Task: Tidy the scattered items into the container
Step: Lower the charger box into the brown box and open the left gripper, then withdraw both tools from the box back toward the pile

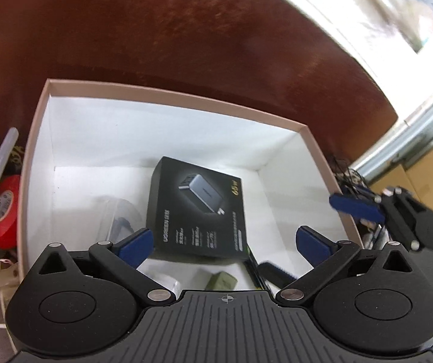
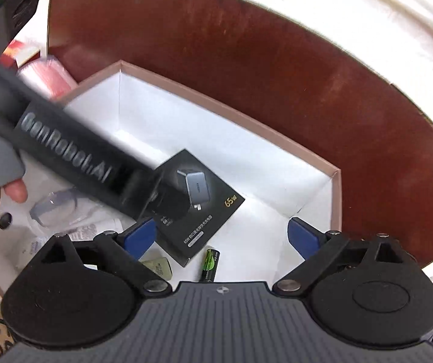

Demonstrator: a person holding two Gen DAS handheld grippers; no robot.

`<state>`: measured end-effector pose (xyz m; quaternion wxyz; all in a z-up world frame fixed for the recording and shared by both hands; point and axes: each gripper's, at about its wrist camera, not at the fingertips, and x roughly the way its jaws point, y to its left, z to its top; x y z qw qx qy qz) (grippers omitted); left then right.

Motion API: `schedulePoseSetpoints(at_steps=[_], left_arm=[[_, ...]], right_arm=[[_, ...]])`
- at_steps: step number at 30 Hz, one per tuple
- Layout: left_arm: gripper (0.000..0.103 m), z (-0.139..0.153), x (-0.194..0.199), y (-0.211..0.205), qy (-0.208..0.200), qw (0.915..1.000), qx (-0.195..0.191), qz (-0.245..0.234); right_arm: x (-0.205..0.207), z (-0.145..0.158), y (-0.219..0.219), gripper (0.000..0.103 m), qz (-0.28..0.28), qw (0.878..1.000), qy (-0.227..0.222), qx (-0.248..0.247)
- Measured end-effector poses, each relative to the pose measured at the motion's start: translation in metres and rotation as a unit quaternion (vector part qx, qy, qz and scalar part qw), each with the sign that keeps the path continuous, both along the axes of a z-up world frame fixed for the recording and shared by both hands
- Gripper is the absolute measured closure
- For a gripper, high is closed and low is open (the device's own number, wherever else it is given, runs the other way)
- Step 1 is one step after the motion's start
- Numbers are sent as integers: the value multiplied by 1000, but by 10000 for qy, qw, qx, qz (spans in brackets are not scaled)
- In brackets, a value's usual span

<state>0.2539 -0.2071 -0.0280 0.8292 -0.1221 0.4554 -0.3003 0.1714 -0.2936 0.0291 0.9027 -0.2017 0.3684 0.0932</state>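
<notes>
Over the open cardboard box (image 1: 168, 96) both tools hover, left gripper (image 1: 222, 239) and right gripper (image 2: 221, 236) alike with jaws wide and empty. Inside lie a black 65W charger box (image 1: 196, 208), a green battery (image 2: 209, 264) and a clear bag (image 2: 56, 208). Crowded together like this, the two tools could knock each other, or clip the box wall and shift it across the red-brown surface (image 2: 246, 60).
</notes>
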Motion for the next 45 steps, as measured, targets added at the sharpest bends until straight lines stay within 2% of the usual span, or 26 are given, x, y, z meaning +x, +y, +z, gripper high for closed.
schedulePoseSetpoints(at_steps=[6,7,14,17,21,24,27,31,35,42,45], left_arm=[[0,34,-43,17,-552,9983,-28,-209],[0,40,-52,24,-634,9977,-69,-229],[0,65,-140,99,-1296,9908,-354,-139],[0,57,-183,139,-1476,9878,-477,100],[0,28,-234,189,-1479,9861,-552,518],[0,-4,-265,222,-1385,9851,-451,919],[0,-35,-288,256,-1114,9851,-257,1287],[0,-64,-299,301,-821,9790,107,1864],[0,-72,-294,332,-687,9724,6,2231],[0,-74,-276,341,-809,9703,8,2282],[0,-71,-271,357,-834,9644,18,2508]], right_arm=[[-31,28,13,5,-107,9985,-326,436],[-18,35,15,5,-78,9977,-391,540],[-76,48,49,5,216,9868,-679,1452],[-104,37,74,5,493,9803,-636,1803],[-139,8,116,5,850,9729,-533,2081],[-159,-24,148,5,1038,9664,-180,2344],[-171,-59,178,5,1112,9607,263,2530],[-186,-90,209,5,1066,9648,407,2369],[-188,-104,230,5,973,9711,435,2134],[-181,-113,250,7,991,9750,455,1935],[-176,-115,263,9,1082,9762,425,1831]])
